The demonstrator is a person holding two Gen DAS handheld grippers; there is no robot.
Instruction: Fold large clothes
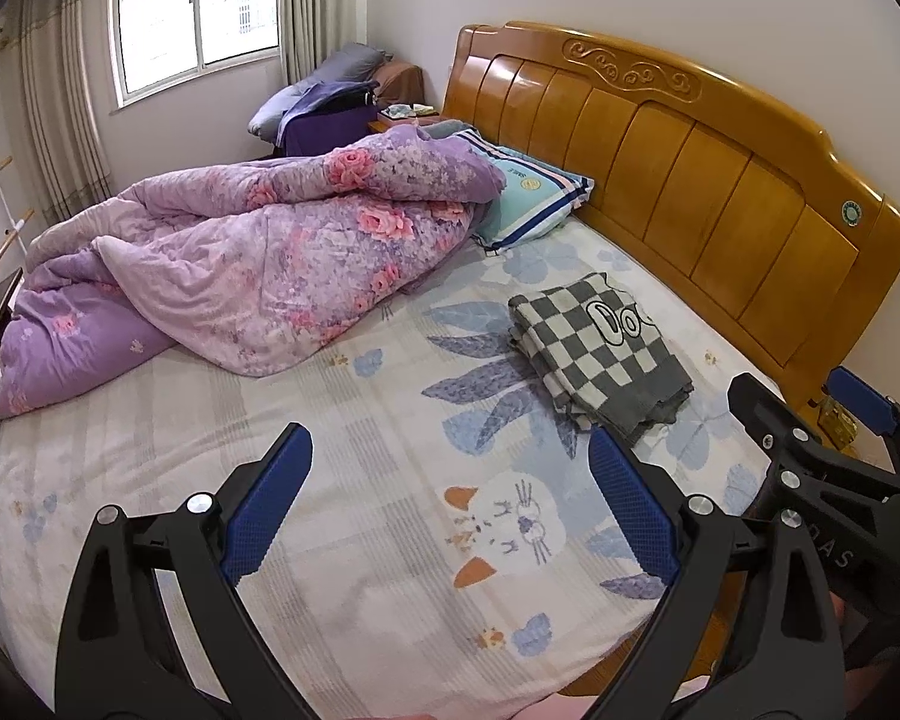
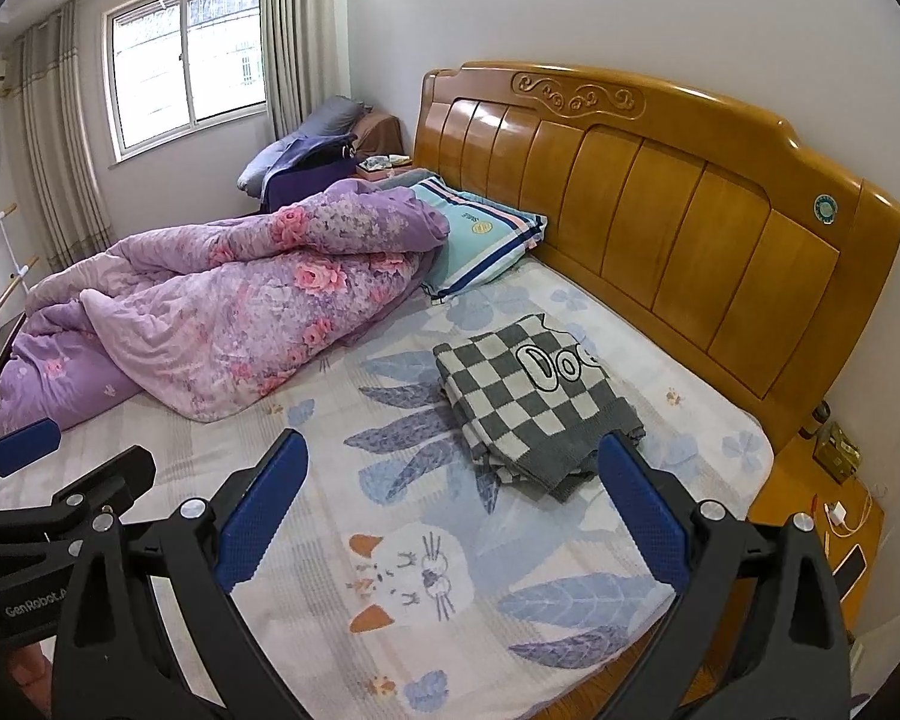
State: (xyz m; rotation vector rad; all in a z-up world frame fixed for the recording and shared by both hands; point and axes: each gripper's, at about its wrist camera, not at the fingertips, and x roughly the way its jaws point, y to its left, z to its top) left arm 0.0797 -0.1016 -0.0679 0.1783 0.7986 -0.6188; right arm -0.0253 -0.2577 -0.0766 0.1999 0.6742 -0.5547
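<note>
Left gripper [image 1: 450,504]: fingers spread, holding nothing.
Right gripper [image 2: 450,510]: likewise released.
Checked garment [image 2: 534,402]: folded (right of centre) on bed [image 2: 330,630].

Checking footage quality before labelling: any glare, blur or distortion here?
Left wrist view: fisheye bends the headboard, black corners, window blown out, checkered garment sharp. Right wrist view: same curvature, overexposed window, glossy highlights on the headboard.

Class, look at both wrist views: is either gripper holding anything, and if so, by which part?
Nothing is held. The left gripper and the right gripper are both open above the bedsheet. The folded checkered garment lies untouched near the headboard.
</note>
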